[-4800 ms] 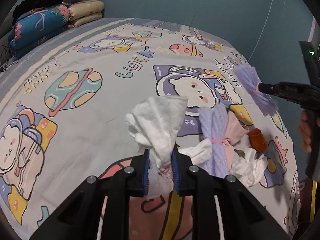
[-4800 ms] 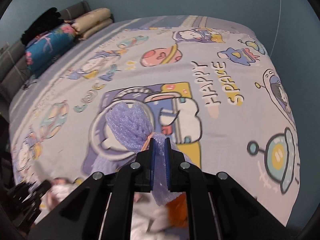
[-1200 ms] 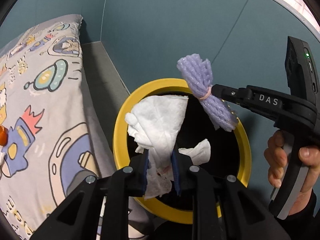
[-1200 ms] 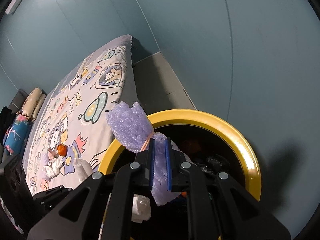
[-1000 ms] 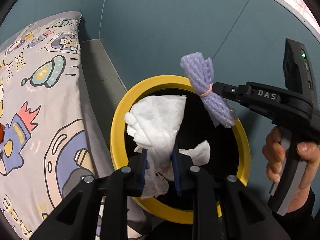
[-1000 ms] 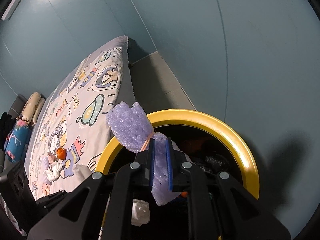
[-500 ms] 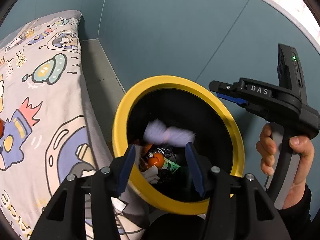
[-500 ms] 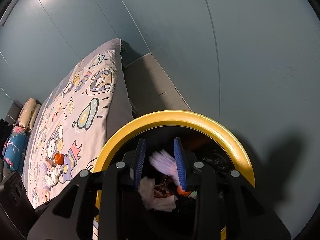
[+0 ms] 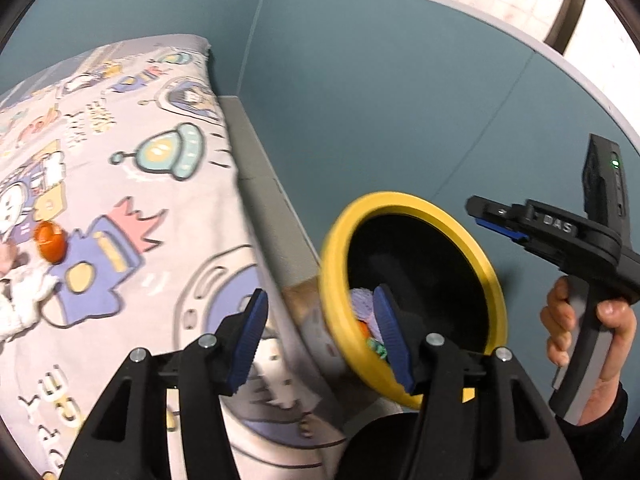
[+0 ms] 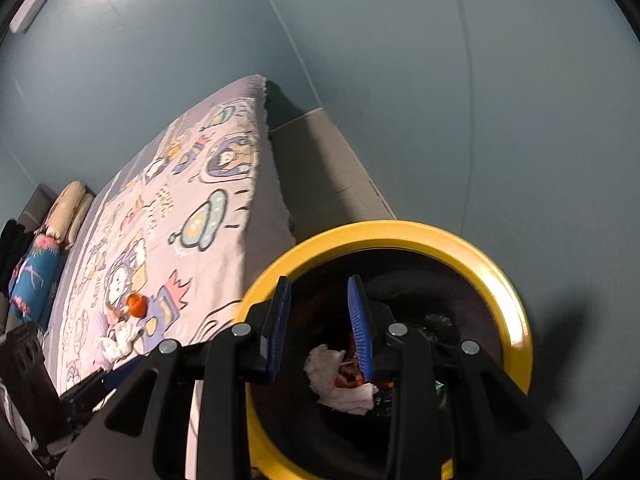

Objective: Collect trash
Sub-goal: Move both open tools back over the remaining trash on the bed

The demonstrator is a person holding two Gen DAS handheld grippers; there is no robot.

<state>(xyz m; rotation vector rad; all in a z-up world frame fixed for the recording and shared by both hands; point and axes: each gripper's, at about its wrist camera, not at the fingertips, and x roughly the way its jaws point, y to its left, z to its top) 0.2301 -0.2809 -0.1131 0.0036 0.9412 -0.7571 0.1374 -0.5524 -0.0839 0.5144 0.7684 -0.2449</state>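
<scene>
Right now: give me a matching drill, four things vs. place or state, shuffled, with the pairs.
Things:
1. white tissue
2. orange object
3. left hand-held gripper
4. pillows

Place or state:
A. open, nothing between the pads
B. at the far end of the bed
C. inside the yellow-rimmed bin
D. on the cartoon bedsheet, beside crumpled white paper

Pairs: 1-C, 2-D, 3-A, 4-B

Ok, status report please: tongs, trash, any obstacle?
Left tongs and right tongs open, empty. Tissue inside yellow bin. Orange piece on bed. No obstacle.
</scene>
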